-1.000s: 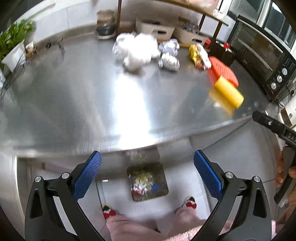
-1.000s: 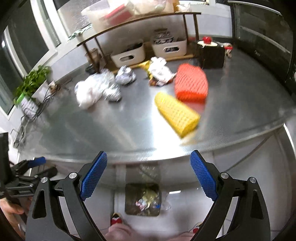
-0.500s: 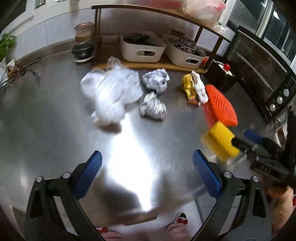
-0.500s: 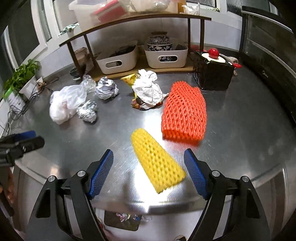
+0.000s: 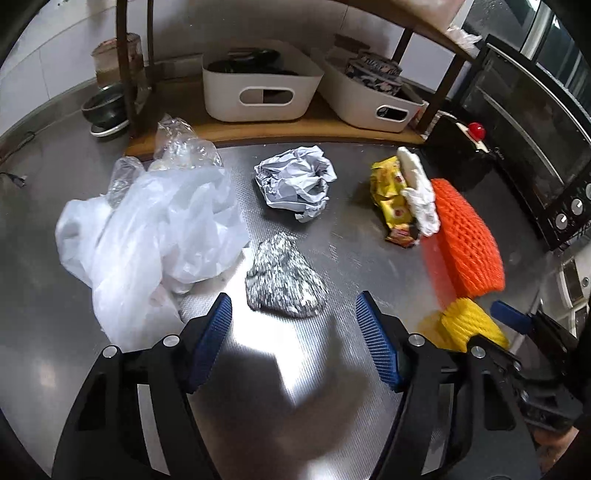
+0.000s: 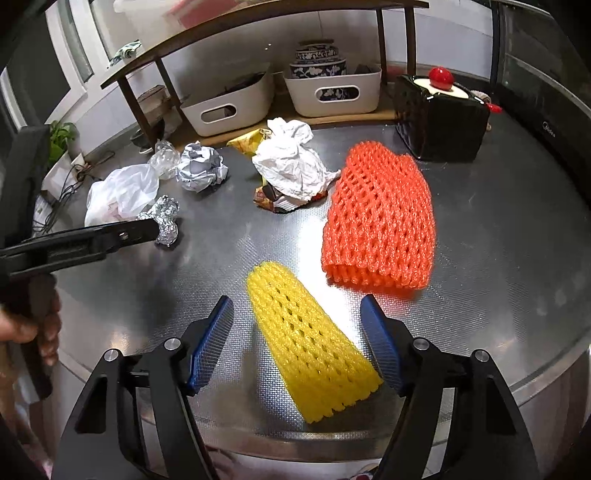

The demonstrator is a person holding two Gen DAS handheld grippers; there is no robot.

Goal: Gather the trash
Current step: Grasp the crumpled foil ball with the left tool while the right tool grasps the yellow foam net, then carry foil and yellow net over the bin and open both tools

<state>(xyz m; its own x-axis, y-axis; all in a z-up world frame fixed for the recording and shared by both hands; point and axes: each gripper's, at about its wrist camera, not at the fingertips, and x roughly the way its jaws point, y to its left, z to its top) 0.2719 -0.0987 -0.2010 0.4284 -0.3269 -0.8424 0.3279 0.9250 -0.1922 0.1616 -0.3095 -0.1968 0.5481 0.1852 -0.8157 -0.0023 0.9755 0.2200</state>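
Note:
Trash lies on the steel counter [image 5: 332,369]. My left gripper [image 5: 293,310] hovers just in front of a crumpled foil ball [image 5: 284,284]. Its jaws are closing, and the blue pads [image 5: 218,332] stand clear of the foil. A white plastic bag [image 5: 147,236] lies to the left. Behind are a crumpled paper ball [image 5: 295,184], a yellow wrapper [image 5: 388,192] under a white tissue [image 5: 419,195], and an orange foam net [image 6: 380,221]. My right gripper [image 6: 295,306] straddles a yellow foam net [image 6: 310,343]. Its jaws are closing too, with the pads apart from the net.
A wooden shelf rack [image 6: 258,14] at the back holds two white bins [image 5: 260,88] [image 6: 332,92]. A black box with a red knob [image 6: 439,110] stands at the right, with an oven [image 5: 535,129] beyond it. The counter's front edge [image 6: 517,391] runs close below my right gripper.
Both grippers moved forward from beyond the counter's edge to over the trash, and their jaws narrowed. The floor bin has dropped out of view. The foil ball and yellow net now sit at the fingertips.

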